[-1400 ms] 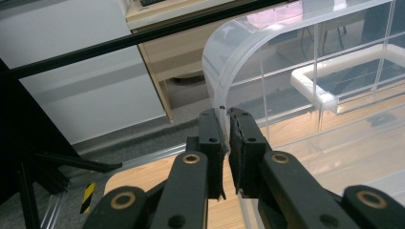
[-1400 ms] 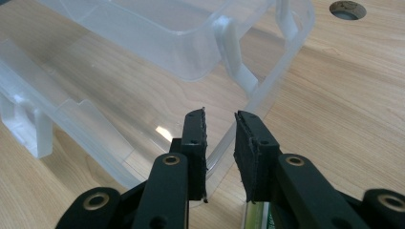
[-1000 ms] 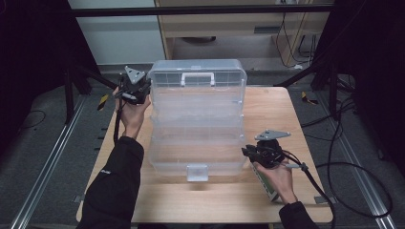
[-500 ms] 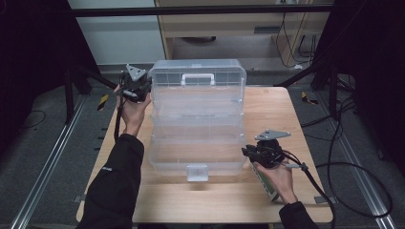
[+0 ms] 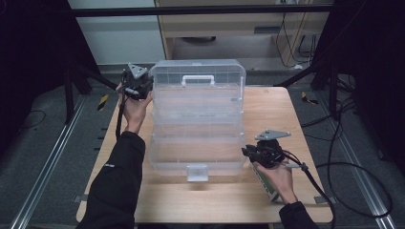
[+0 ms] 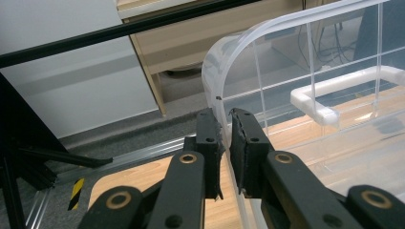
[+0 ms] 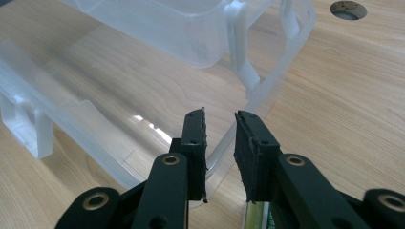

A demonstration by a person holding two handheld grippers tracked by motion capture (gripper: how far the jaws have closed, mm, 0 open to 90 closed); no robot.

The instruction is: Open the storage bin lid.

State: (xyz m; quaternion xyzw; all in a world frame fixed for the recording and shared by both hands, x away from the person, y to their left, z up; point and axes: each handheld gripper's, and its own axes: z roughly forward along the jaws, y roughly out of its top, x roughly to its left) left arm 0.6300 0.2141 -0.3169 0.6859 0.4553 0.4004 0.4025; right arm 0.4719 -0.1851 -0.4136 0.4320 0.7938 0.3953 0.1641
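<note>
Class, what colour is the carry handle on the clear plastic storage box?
White. The carry handle on the clear storage box shows best in the high view.

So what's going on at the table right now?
A person is working on a clear plastic tiered storage box on the wooden table, with a hand-held gripper in each hand. The left hand-held gripper sits at the rim of the box's top section, near the white carry handle, its jaws nearly closed with the thin clear wall between them. The right hand-held gripper is at the bottom tier's near right corner, with the clear edge in the gap between its jaws.
</note>
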